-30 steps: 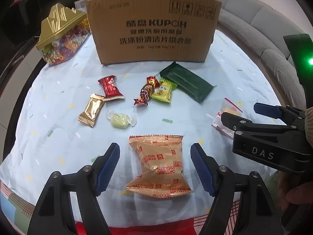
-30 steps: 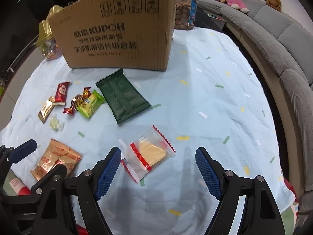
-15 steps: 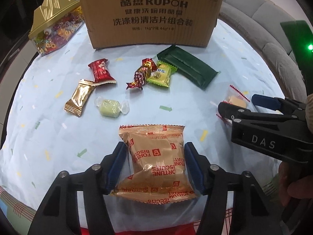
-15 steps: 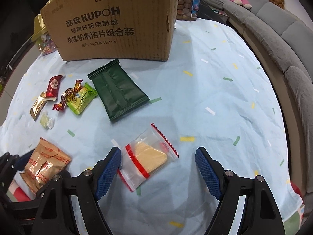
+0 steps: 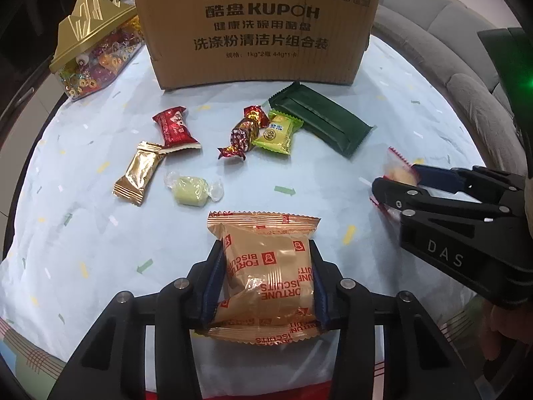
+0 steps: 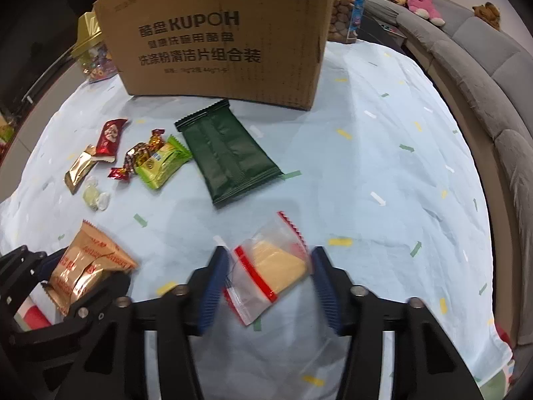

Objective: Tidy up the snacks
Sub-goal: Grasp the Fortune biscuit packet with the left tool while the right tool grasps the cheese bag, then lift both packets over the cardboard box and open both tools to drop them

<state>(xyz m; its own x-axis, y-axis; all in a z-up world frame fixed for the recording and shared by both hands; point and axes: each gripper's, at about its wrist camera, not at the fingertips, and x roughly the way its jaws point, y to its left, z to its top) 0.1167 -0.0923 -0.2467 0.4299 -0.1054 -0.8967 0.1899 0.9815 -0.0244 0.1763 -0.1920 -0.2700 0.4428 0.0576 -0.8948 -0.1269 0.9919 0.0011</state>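
Note:
My left gripper (image 5: pixel 266 283) is shut on the orange fortune biscuit packet (image 5: pixel 266 273), which rests on the tablecloth; it also shows in the right wrist view (image 6: pixel 88 266). My right gripper (image 6: pixel 269 281) has its jaws around a clear packet with a yellow cracker (image 6: pixel 269 266), pads close to or touching its sides. On the cloth lie a dark green packet (image 5: pixel 319 118), a light green snack (image 5: pixel 276 131), a red-gold candy (image 5: pixel 245 131), a red snack (image 5: pixel 175 126), a gold bar (image 5: pixel 138 173) and a pale green candy (image 5: pixel 191 190). A cardboard box (image 5: pixel 256 26) stands behind them.
A gold-lidded candy container (image 5: pixel 93 53) stands at the back left. A jar of snacks (image 6: pixel 346 10) stands behind the box on the right. A grey sofa (image 6: pixel 483 76) curves round the table's right side. The table's near edge (image 5: pixel 40 340) is just below my grippers.
Both grippers moved forward and down. The left jaws closed onto the fortune biscuit packet. The right jaws narrowed from wide open to around the cracker packet.

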